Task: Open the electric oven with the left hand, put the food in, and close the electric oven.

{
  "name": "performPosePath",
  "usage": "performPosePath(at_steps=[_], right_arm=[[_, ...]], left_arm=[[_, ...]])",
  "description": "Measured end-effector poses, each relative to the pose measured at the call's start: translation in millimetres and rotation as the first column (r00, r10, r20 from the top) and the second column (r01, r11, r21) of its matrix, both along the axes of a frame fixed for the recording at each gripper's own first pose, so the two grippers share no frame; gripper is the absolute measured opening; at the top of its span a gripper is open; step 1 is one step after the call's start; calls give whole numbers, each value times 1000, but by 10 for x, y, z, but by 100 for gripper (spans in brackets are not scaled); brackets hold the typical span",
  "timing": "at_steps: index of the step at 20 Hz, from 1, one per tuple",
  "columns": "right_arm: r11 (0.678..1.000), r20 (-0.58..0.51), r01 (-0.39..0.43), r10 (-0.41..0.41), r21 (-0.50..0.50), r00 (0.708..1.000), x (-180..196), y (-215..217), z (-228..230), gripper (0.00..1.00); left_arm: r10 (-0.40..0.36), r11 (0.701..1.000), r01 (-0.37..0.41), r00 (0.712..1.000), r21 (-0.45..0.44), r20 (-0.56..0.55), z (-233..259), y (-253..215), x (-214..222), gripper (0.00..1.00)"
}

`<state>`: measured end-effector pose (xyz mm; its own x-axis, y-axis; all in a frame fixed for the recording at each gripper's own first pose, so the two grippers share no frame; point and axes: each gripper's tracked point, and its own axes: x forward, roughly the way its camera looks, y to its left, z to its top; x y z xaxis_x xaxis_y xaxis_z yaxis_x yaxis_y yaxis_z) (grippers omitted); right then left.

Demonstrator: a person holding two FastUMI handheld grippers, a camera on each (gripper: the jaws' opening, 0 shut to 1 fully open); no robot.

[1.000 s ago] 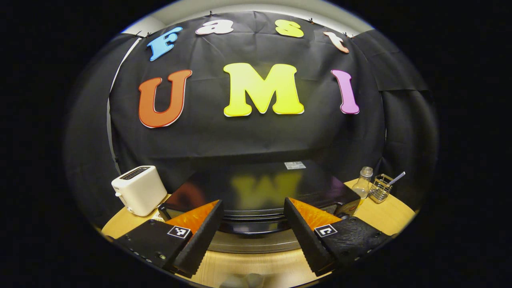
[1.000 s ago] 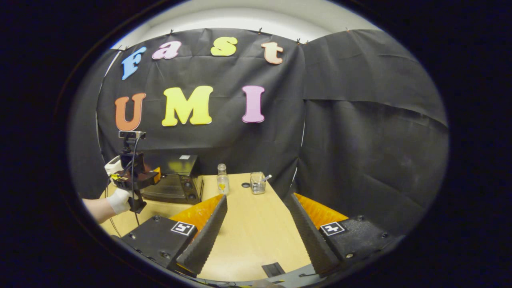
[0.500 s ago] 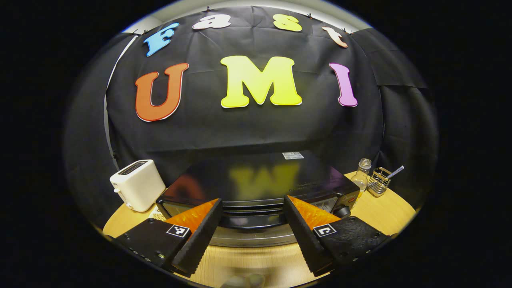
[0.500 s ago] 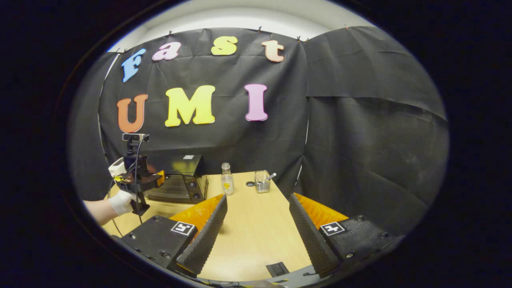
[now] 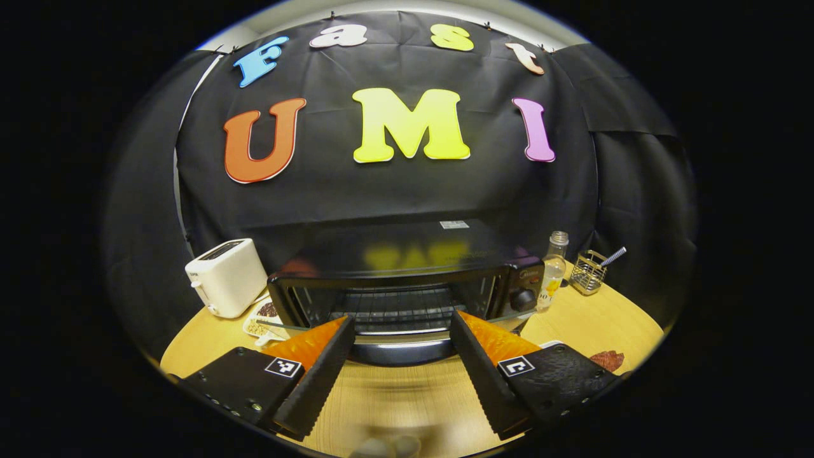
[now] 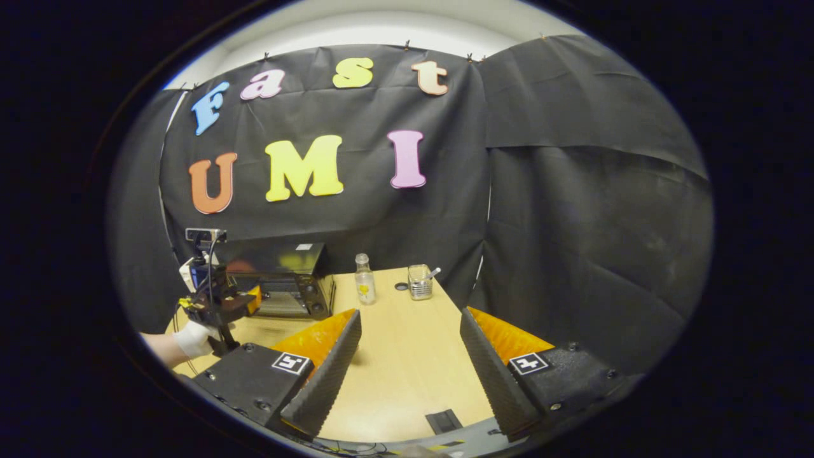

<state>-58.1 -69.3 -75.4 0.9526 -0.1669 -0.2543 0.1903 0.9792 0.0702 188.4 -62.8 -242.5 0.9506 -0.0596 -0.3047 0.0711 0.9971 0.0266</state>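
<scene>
Status: door of the electric oven (image 5: 407,289) is down and open; the wire rack (image 5: 397,305) inside is exposed and looks bare. Judged from this, the opening step is done or nearly so. Loading the food and closing the door both remain.

Left claw (image 5: 400,356): jaws spread wide, grasping nothing. It sits just in front of the lowered door (image 5: 397,346), one finger to each side of the door's front edge; I cannot tell whether either finger touches the handle. In the right gripper view the left claw (image 6: 245,302) shows at the oven's front, held by a gloved hand (image 6: 194,337).

Right claw (image 6: 407,369): jaws also spread, empty, hovering over bare tabletop (image 6: 407,356) near its front edge, well apart from the oven.

Oven: dark, glossy box, top reflective, control knob (image 5: 524,299) on the right of its front panel. It stands toward the back edge of the tabletop, left of centre as the right gripper view has it.

Food: a dark reddish piece (image 5: 607,359) lies on the tabletop to the right of the oven, toward the front edge, possibly the item to load; too small to identify. A small dish (image 5: 261,318) with something in it sits just left of the oven.

Other items: white toaster (image 5: 226,277) at back left; glass bottle (image 5: 553,270) and wire holder (image 5: 588,273) right of the oven, near the back edge.
</scene>
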Motion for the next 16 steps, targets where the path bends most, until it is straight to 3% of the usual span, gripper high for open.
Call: performPosePath(at_steps=[9,16], right_arm=[[1000,-48,-7,6,-23,999,-126,-19,-107,99],[1000,-77,-8,7,-20,997,-183,15,-199,99]], left_arm=[[-1,1000,2,998,17,-61,-580,-40,-609,96],[-3,1000,6,990,25,-142,-1008,-79,-811,96]])
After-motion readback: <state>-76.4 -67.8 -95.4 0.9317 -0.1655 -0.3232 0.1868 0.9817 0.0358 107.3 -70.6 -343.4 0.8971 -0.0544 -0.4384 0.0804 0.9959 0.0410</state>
